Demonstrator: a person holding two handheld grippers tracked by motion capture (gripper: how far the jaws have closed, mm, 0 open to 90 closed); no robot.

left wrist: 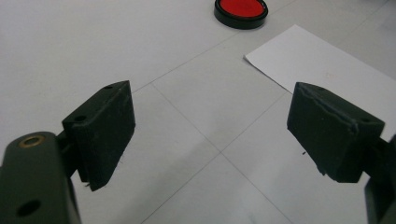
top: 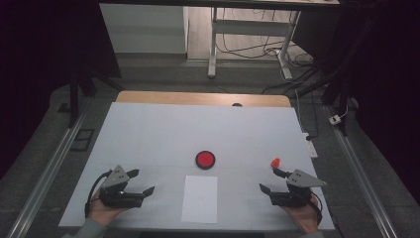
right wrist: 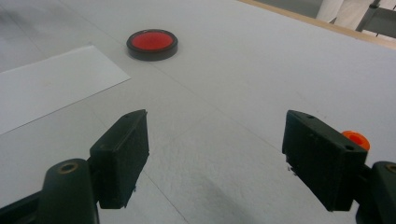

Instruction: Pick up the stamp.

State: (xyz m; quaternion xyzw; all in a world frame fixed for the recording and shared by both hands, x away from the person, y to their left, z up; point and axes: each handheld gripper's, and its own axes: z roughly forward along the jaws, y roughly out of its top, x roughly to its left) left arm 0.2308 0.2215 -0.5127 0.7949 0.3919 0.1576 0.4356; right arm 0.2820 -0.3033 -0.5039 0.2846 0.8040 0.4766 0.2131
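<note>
Two pairs of black jaws are standing wide apart, and neither pair is holding anything. Between the jaws of the left gripper (left wrist: 212, 135), its own view is showing bare white table cover (left wrist: 93, 42) crossed by thin seam lines; the pads are touching nothing. Just past its jaw on that view's right, a corner of the sheet of white paper (left wrist: 327, 65) is lying flat, and beyond that corner the round red disc (left wrist: 241, 10) with its black rim is sitting on the cover, well apart from the jaws.

Between the jaws of the right gripper (right wrist: 215, 154), its own view is likewise showing plain cover. Close behind its jaw on that view's right, a small orange-red piece (right wrist: 356, 139) is peeking out, partly hidden, so its shape is hard to make out. Farther off, the disc (right wrist: 152, 43) is lying near the edge of the paper (right wrist: 51, 84).

From above, the left gripper (top: 141, 182) and right gripper (top: 271, 181) are resting low at the near edge of the table (top: 148, 124), each in one of the person's hands, both pointing inward. The paper (top: 199, 198) is lying between them, the disc (top: 205, 159) is sitting just beyond its far edge, and the orange-red piece (top: 275, 162) is standing just beside the right gripper's outer jaw.
</note>
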